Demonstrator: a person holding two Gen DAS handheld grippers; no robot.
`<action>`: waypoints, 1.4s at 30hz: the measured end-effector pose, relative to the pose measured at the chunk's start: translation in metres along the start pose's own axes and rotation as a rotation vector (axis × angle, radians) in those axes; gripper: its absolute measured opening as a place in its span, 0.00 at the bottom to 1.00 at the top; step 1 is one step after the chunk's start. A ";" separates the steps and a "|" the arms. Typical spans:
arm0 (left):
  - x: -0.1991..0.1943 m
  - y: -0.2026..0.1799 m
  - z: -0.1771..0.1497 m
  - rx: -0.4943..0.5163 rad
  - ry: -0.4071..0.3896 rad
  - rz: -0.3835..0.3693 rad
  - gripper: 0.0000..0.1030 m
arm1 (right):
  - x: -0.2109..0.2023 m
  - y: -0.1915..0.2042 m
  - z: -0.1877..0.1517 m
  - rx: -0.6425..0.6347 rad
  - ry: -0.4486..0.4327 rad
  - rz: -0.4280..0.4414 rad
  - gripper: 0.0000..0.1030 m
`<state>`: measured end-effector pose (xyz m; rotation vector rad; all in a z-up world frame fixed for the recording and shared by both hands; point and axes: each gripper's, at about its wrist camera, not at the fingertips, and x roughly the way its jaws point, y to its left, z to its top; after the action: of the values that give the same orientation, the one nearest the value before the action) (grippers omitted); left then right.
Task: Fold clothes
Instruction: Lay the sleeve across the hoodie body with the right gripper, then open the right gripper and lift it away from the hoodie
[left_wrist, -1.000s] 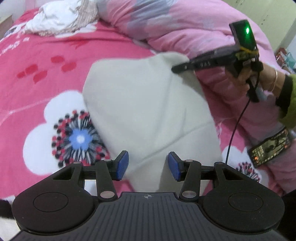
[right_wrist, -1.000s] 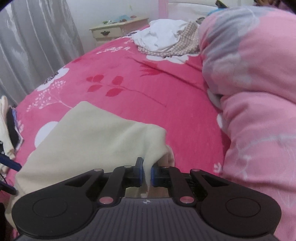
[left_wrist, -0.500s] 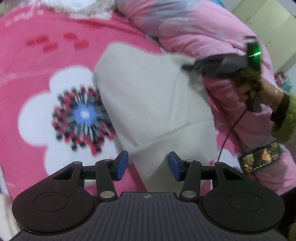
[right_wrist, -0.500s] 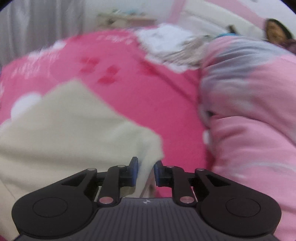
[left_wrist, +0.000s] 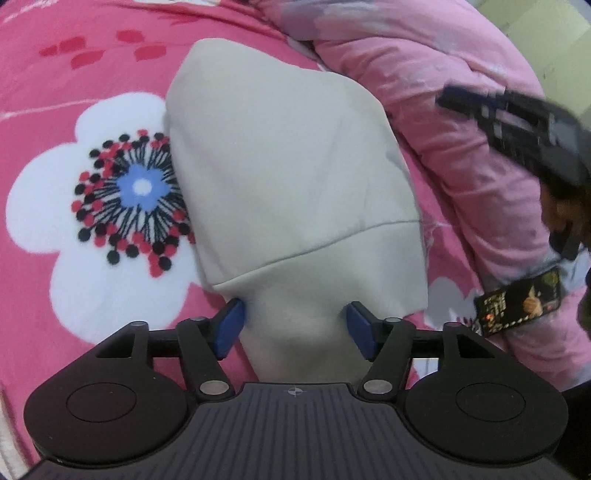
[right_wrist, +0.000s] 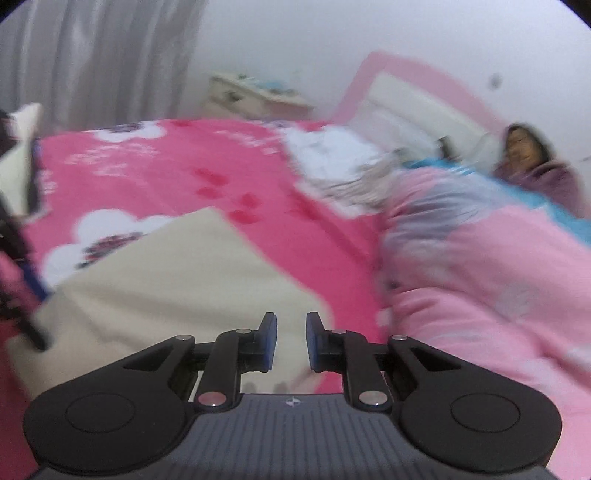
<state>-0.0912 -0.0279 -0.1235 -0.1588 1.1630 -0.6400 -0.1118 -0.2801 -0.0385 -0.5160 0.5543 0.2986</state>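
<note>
- I see a bright pink fleece bedspread (left_wrist: 48, 74) printed with white flowers; a pale pink puffy quilt (left_wrist: 461, 155) is heaped along its right side.
- Right wrist view, blurred: grey curtain (right_wrist: 92, 62), cream bedside cabinet (right_wrist: 255, 98), pink-framed headboard (right_wrist: 424, 92); a person lies under covers at far right.
- The folded cream fleece garment (left_wrist: 288, 166) lies flat on the bedspread, its right edge against the quilt.
- My left gripper (left_wrist: 295, 328) points steeply down at the garment's near end; its jaws are opening, cloth lies between the blue pads (left_wrist: 229, 326), not pinched.
- My right gripper (right_wrist: 290, 341) hangs over the garment's corner, jaws slightly apart, gripping nothing.
- A crumpled white clothes pile (right_wrist: 332, 162) sits well beyond the garment.
</note>
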 end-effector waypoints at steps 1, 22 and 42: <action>0.000 -0.001 0.000 0.002 0.000 0.004 0.63 | 0.000 -0.003 0.001 0.020 -0.011 -0.034 0.16; -0.002 0.018 0.000 -0.099 -0.020 -0.086 0.70 | 0.052 -0.019 -0.034 0.158 0.130 0.110 0.13; -0.004 0.029 -0.007 -0.187 -0.022 -0.085 0.67 | 0.053 -0.031 -0.111 0.886 0.309 0.397 0.34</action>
<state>-0.0877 -0.0005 -0.1356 -0.3747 1.1986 -0.6025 -0.1028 -0.3593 -0.1379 0.4233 1.0153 0.3162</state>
